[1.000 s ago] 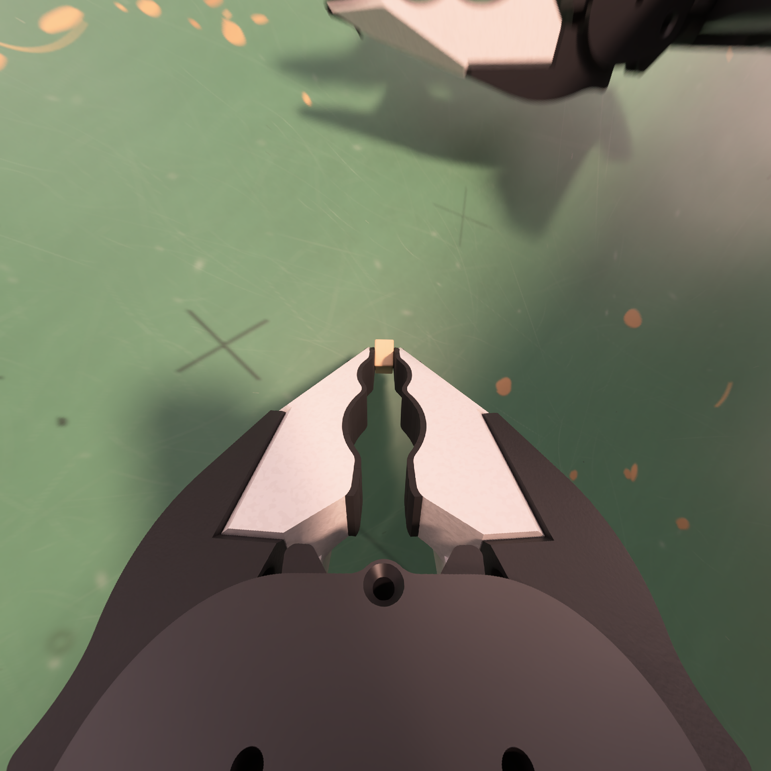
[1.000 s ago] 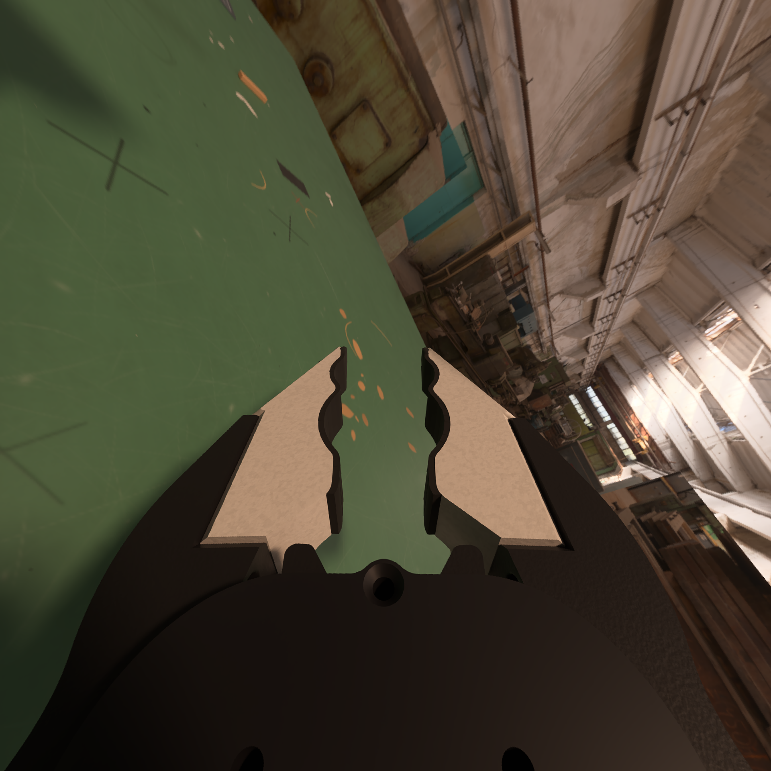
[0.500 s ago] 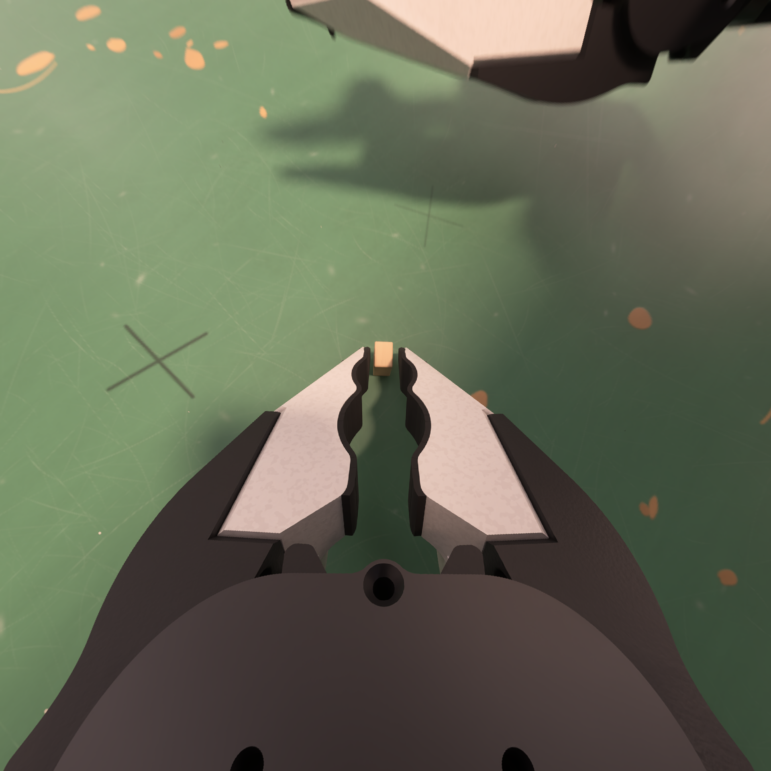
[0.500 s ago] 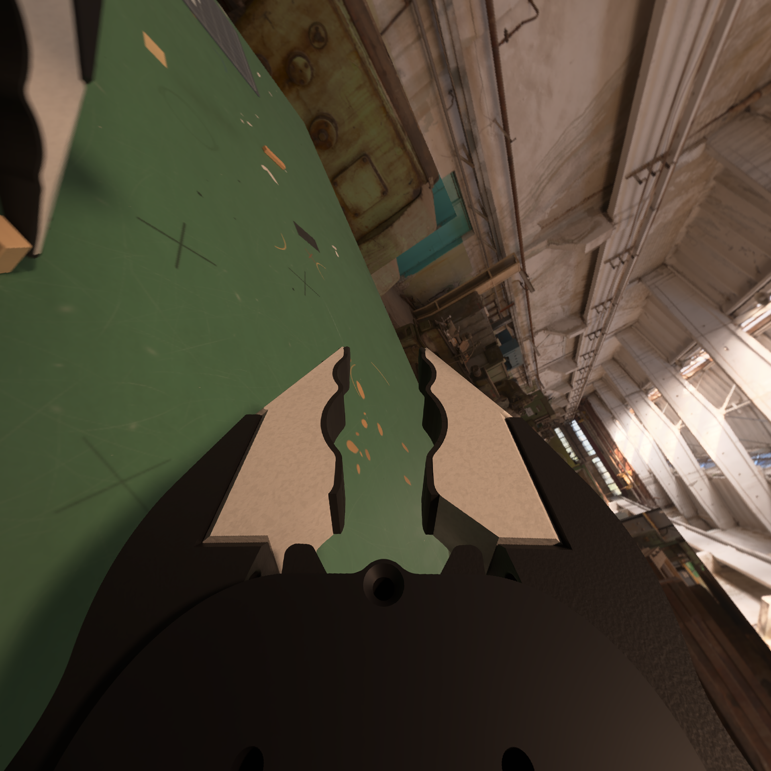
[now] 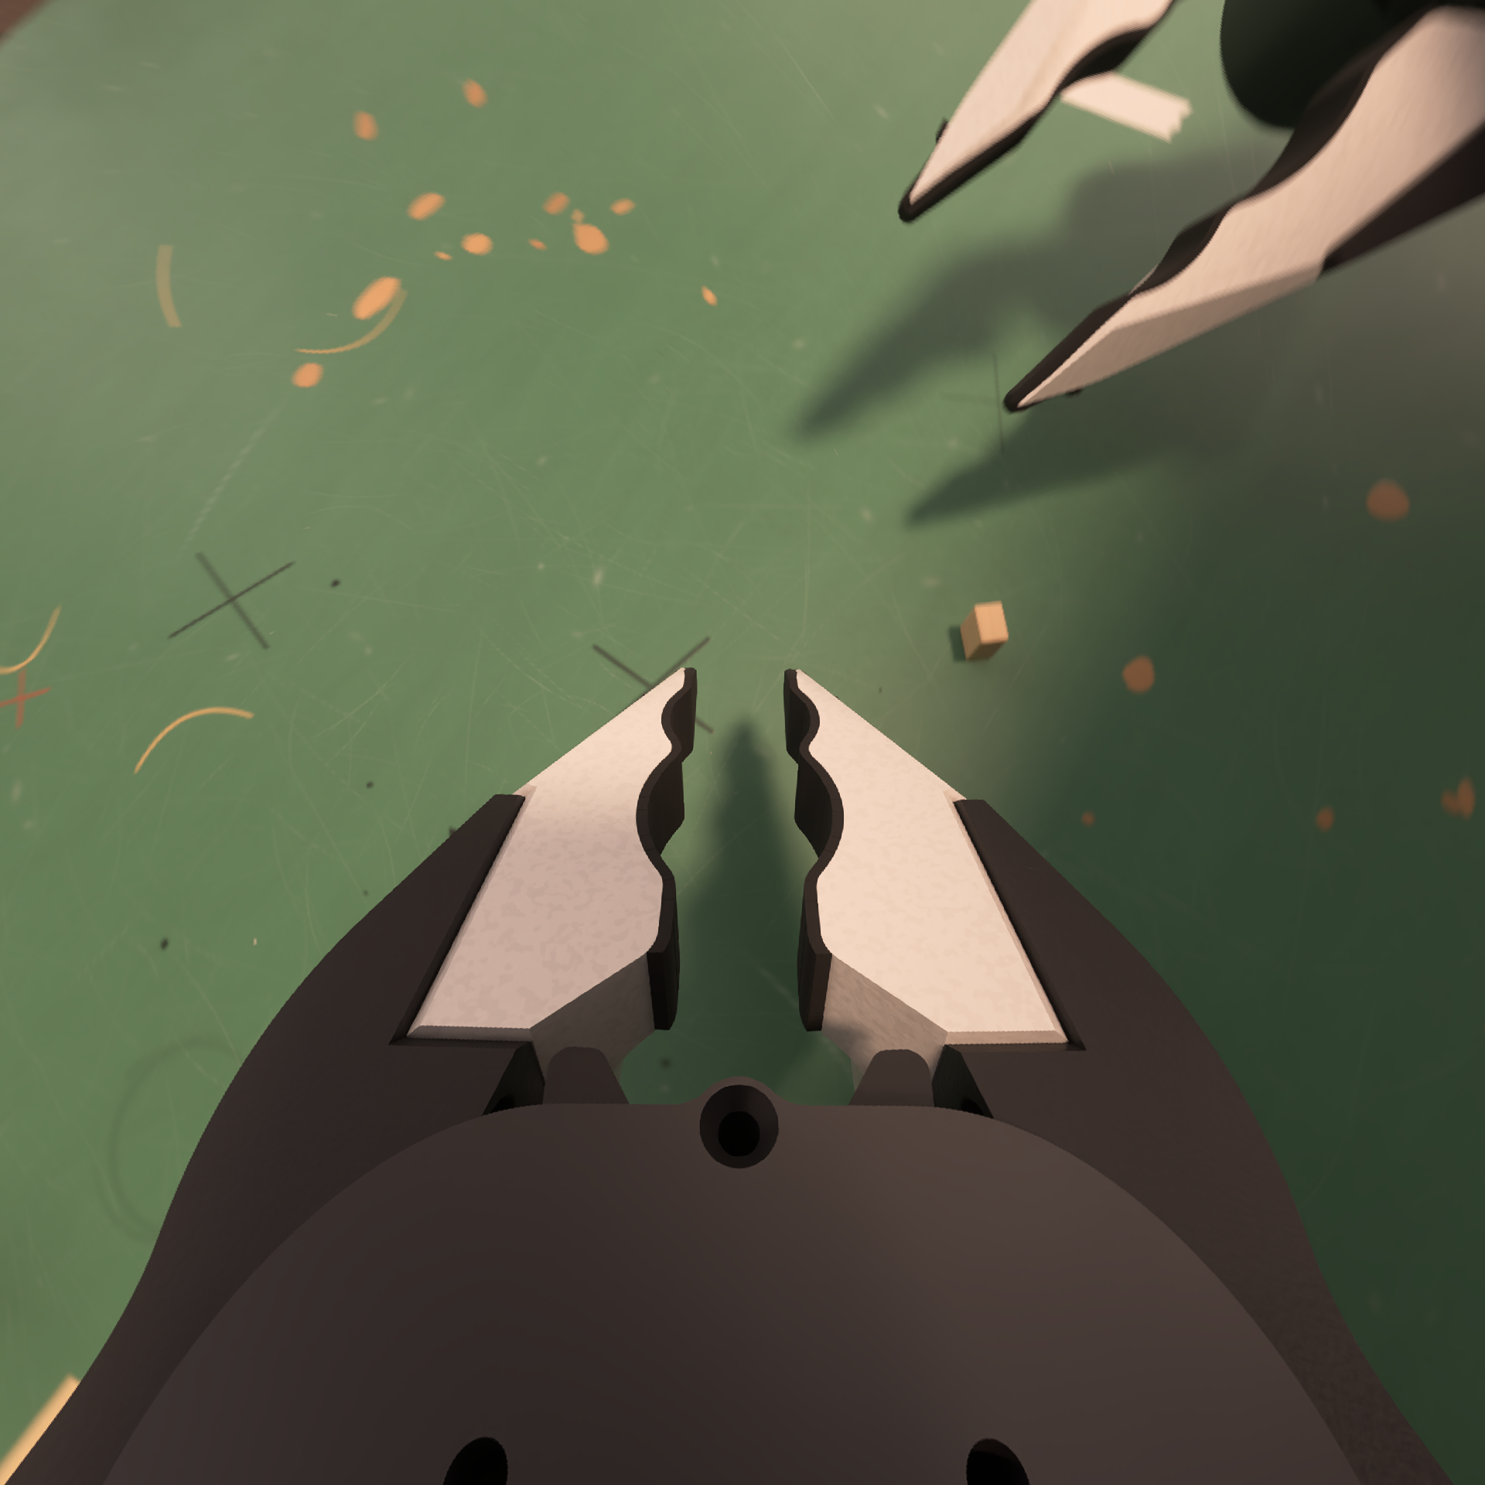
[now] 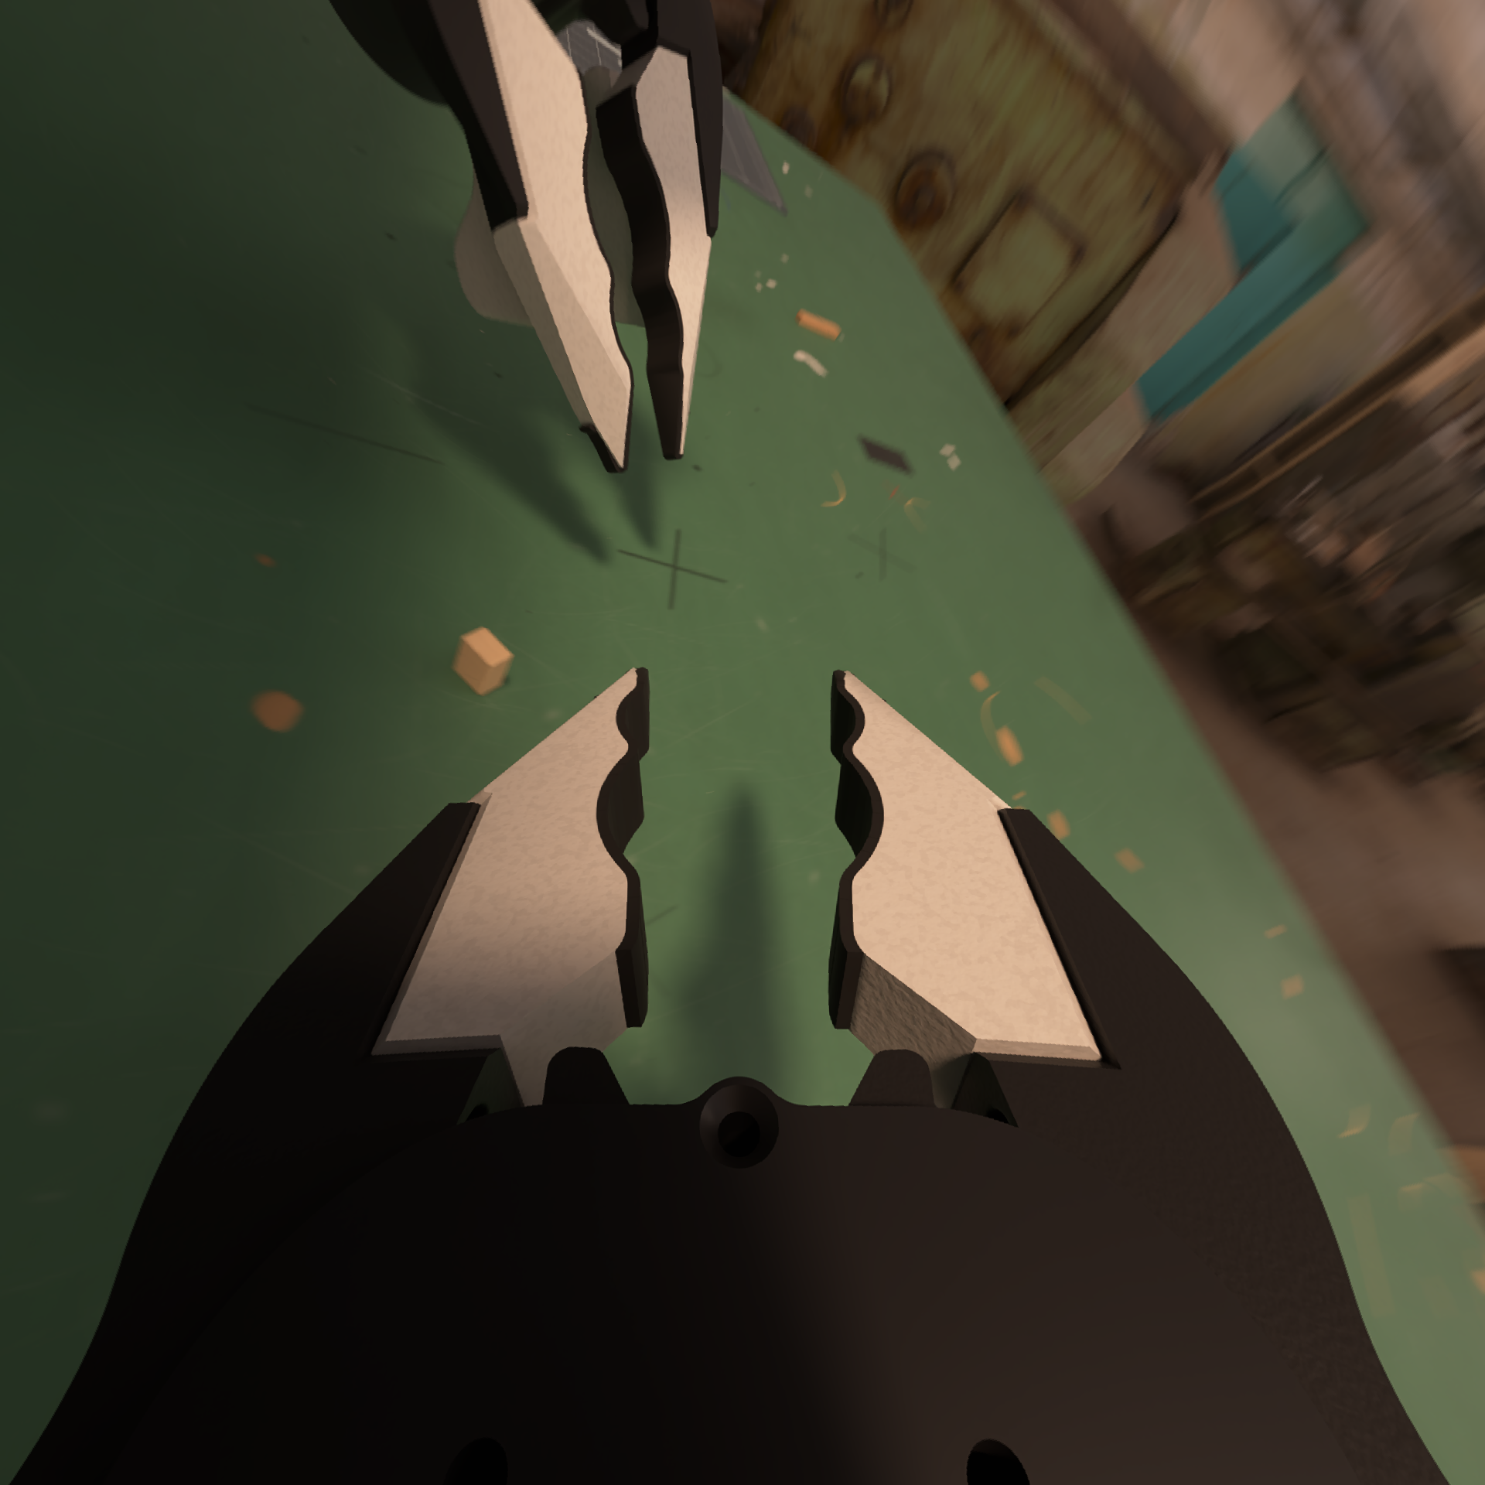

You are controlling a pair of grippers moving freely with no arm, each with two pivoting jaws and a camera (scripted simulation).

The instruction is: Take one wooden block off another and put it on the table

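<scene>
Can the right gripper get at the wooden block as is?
Probably yes. The right gripper is open and the wooden block lies alone on the green table, just left of its fingertips, with nothing between; the left gripper hangs farther off.

Background [image 6: 1205, 402] beyond the table's edge is smeared; other tongs [image 5: 956, 309] cut off at top

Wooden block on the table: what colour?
Light tan, plain; the wooden block shows best in the right wrist view, lying on the green table.
</scene>
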